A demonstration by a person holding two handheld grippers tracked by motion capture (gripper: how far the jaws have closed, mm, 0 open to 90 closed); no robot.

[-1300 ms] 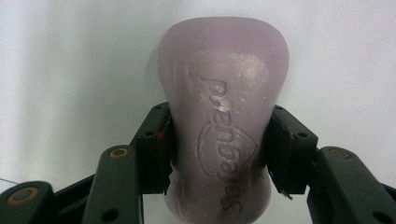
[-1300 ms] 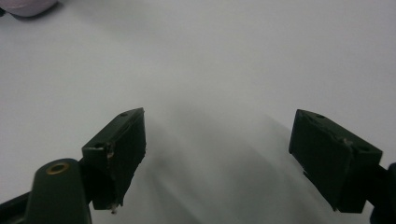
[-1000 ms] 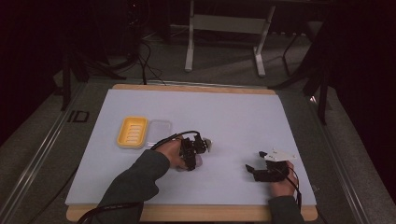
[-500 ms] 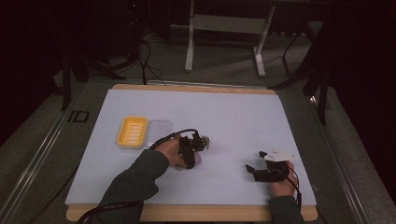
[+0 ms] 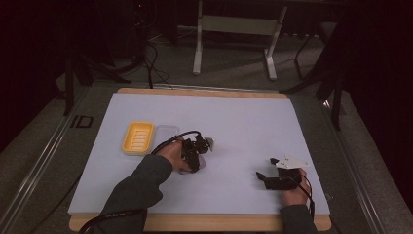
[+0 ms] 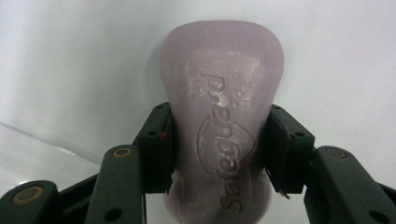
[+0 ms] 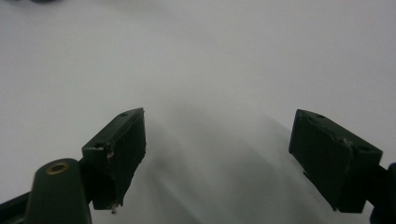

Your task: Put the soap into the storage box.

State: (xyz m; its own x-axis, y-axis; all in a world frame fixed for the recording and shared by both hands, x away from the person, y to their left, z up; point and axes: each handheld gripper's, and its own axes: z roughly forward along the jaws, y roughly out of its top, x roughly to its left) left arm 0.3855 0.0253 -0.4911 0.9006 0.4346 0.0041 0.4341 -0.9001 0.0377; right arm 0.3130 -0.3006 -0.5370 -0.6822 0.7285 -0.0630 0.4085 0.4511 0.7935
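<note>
1. Left gripper (image 6: 219, 154) is clamped on the lilac soap bar (image 6: 222, 112) at its waist, near the yellow soap dish (image 5: 138, 137).
2. Slick, rounded soap could squirt out.
3. Right gripper (image 7: 219, 163) rests with jaws spread, holding nothing, well apart on the white table (image 5: 243, 122), so no catch.

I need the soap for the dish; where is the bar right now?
The lilac soap bar is clamped in the left claw near the table's middle, just right of the yellow soap dish.

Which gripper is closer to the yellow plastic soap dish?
Left. The left gripper, clamped on a pale purple soap bar, is just right of the yellow plastic soap dish; the right gripper sits far right.
</note>
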